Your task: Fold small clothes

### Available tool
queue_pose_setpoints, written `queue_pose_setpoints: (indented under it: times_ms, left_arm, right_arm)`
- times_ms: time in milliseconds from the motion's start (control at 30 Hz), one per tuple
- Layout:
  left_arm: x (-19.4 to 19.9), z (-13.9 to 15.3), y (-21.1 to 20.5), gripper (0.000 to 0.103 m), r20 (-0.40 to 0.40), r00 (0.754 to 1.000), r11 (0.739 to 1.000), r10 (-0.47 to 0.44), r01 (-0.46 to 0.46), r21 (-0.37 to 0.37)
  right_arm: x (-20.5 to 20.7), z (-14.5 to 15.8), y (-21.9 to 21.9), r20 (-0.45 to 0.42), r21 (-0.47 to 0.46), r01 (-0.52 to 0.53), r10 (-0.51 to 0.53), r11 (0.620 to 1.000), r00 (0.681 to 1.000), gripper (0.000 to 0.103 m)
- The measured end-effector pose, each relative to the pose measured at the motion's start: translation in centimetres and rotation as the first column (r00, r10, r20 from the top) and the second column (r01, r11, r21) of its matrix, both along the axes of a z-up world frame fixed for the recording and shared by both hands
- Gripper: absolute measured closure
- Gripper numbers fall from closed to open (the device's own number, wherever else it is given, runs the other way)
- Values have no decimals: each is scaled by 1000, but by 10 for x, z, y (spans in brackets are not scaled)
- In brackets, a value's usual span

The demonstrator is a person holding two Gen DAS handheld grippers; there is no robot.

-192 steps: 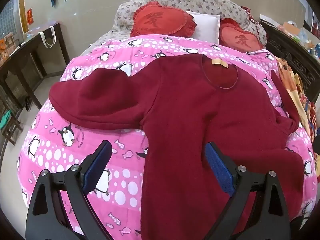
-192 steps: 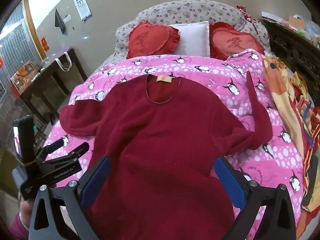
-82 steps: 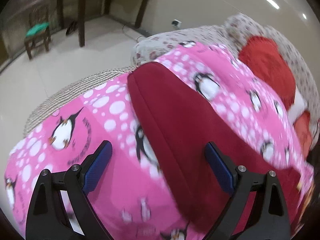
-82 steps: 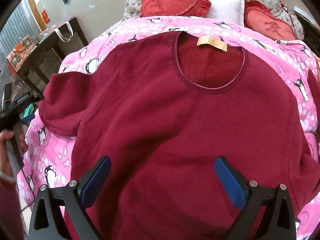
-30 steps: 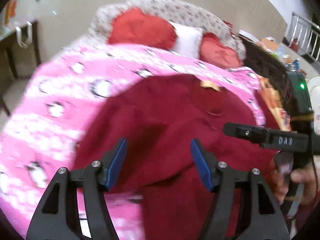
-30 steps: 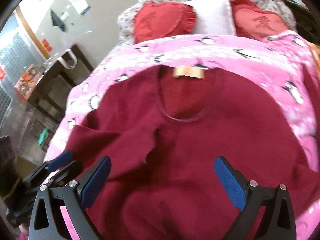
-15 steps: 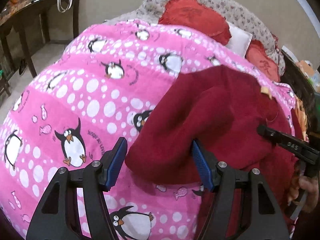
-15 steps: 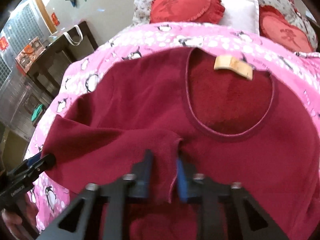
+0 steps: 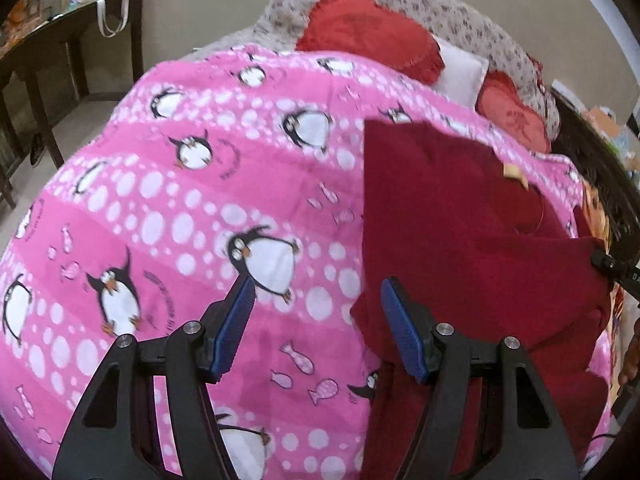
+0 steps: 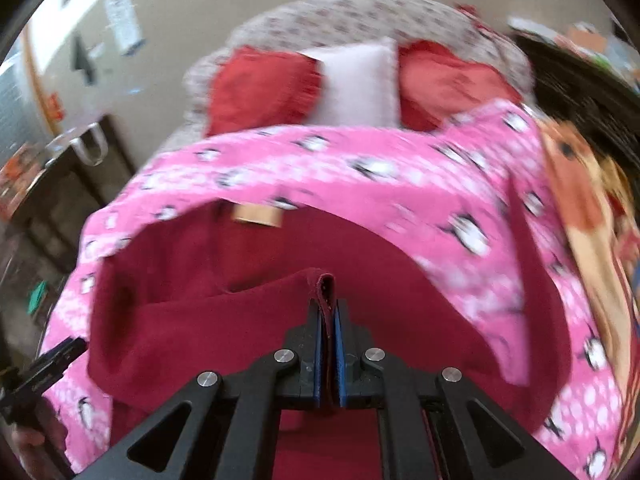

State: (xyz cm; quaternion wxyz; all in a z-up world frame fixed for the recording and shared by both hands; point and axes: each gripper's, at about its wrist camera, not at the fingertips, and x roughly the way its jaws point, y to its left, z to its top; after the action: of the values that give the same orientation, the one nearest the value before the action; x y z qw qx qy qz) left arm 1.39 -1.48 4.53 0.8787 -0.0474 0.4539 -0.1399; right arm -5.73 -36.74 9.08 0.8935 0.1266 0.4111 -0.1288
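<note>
A dark red sweater (image 9: 460, 240) lies on the pink quilt, its tan neck label (image 10: 258, 214) facing up. My right gripper (image 10: 328, 314) is shut on the cuff of the left sleeve (image 10: 326, 280). The sleeve is lifted and drawn over the sweater's chest (image 10: 400, 280). My left gripper (image 9: 317, 286) hangs open over bare quilt, its right finger beside the sweater's folded left edge, with nothing between its pads. The right gripper's tip (image 9: 616, 272) shows at the far right of the left wrist view. The left gripper (image 10: 44, 368) shows low left in the right wrist view.
The pink penguin quilt (image 9: 180, 220) covers a rounded bed. Two red heart cushions (image 10: 260, 88) and a white pillow (image 10: 356, 84) lie at its head. A dark table (image 9: 48, 60) stands by the wall at left. An orange patterned blanket (image 10: 588, 208) lies along the right side.
My right gripper went from wide open to shut on the sleeve cuff and carried it right over the sweater. The sleeve has left the gap between my left gripper's fingers, which sank toward the quilt.
</note>
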Motion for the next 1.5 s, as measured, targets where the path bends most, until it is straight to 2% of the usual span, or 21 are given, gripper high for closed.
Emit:
queue_pose_setpoints:
  times_ms: [133, 233, 267, 300, 333, 367, 467, 533, 567, 667, 767, 867, 933, 1000, 1067, 1167, 1233, 1333, 1433, 1467, 1500]
  left_arm:
    - [2, -4, -4, 37, -6, 1000, 1000, -4, 5, 12]
    - [5, -10, -5, 37, -29, 1000, 1000, 3, -3, 23]
    - [6, -11, -4, 37, -34, 999, 1000, 6, -5, 26]
    - [6, -12, -3, 37, -36, 999, 1000, 10, -9, 26]
    - [7, -14, -1, 37, -39, 999, 1000, 14, -14, 24]
    - [7, -16, 0, 37, -44, 999, 1000, 17, -16, 22]
    - [8, -20, 5, 37, -55, 998, 1000, 29, -28, 8]
    - [8, -22, 6, 37, -64, 997, 999, 36, -37, -5]
    - [8, -23, 7, 37, -68, 997, 999, 38, -39, -12]
    - [6, -23, 8, 37, -71, 997, 999, 40, -41, -21]
    - [4, -21, 13, 37, -63, 997, 999, 41, -41, -10]
    - [4, -20, 21, 37, -55, 997, 999, 51, -51, -4]
    - [6, -21, 27, 37, -59, 996, 998, 64, -65, -12]
    - [9, -23, 31, 37, -67, 995, 997, 74, -76, -20]
    - [10, -25, 33, 37, -73, 994, 996, 81, -83, -27]
    - [10, -25, 33, 37, -72, 994, 995, 88, -91, -36]
    - [10, -24, 30, 37, -73, 994, 996, 82, -85, -41]
    - [9, -19, 24, 37, -65, 996, 997, 59, -62, -51]
    - [9, -11, 17, 37, -40, 999, 996, 23, -26, -81]
    - [12, -9, 15, 37, -40, 999, 995, 9, -13, -97]
    - [15, -8, 11, 37, -44, 999, 994, -5, 0, -111]
  right_arm:
    - [-2, -19, -19, -46, -37, 52, -54, 998, 998, 98]
    - [11, -45, -25, -183, -18, 27, -30, 999, 983, 92]
    - [12, -43, -25, -173, -13, 34, -36, 999, 984, 90]
    - [8, -35, -26, -147, -10, 52, -53, 999, 988, 79]
    - [5, -26, -25, -107, -3, 64, -64, 998, 992, 59]
    - [0, -15, -22, -56, 8, 71, -70, 997, 996, 53]
    - [5, 8, -1, 48, 58, -29, 26, 998, 998, 49]
    - [24, 9, 30, 44, 90, -213, 209, 973, 977, 49]
    - [40, 4, 54, 21, 93, -317, 317, 944, 948, 49]
    - [69, -14, 101, -32, 13, -475, 476, 880, 879, 49]
    - [98, -39, 137, -142, -127, -574, 558, 809, 818, 49]
    - [116, -56, 149, -204, -97, -640, 615, 762, 762, 50]
    - [119, -67, 143, -232, -75, -666, 637, 742, 736, 71]
    - [118, -65, 141, -235, -114, -670, 635, 734, 736, 93]
    - [113, -53, 136, -216, -123, -659, 628, 742, 748, 99]
    - [109, -29, 112, -132, -167, -553, 537, 816, 833, 99]
    - [115, -30, 95, -134, -180, -468, 449, 865, 883, 101]
    - [123, -44, 85, -158, -130, -433, 413, 892, 897, 101]
    - [114, -34, 80, -122, -83, -426, 415, 901, 902, 97]
    - [111, -30, 78, -107, -64, -423, 416, 904, 903, 93]
    - [104, -24, 76, -89, -32, -416, 411, 909, 907, 77]
